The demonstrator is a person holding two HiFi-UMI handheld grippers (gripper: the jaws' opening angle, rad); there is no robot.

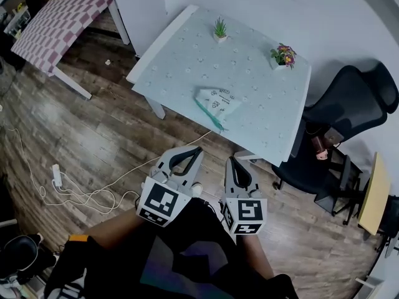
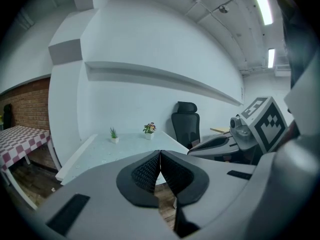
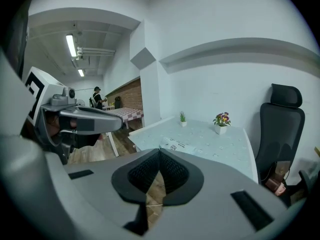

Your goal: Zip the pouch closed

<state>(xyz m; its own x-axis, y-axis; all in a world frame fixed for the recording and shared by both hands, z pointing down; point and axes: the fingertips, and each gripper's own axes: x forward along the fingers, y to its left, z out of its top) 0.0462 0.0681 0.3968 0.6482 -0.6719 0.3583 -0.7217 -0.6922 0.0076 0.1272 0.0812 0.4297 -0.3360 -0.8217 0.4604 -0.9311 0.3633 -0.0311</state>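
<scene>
One pouch [image 1: 217, 101], pale and flat, lies on the table [image 1: 187, 48] close to its near edge, teal zip edge [image 1: 208, 114] running toward that edge. From the head view I cannot tell how far the zip is open or where the pull sits; too small. Both tongs hang well short of the table, over the wood floor: left gripper [image 1: 194, 150] and right gripper [image 1: 232, 161] side by side, each with jaws pressed together on nothing. Risks, as I judge them: arriving shut would shove the pouch rather than grip it, so the jaws must part first. It looks light, and unless one gripper anchors the fabric it would likely drag with the slider. A nudge toward the near edge could tip it off. The two potted plants [image 1: 220, 30] at the far side are well clear.
</scene>
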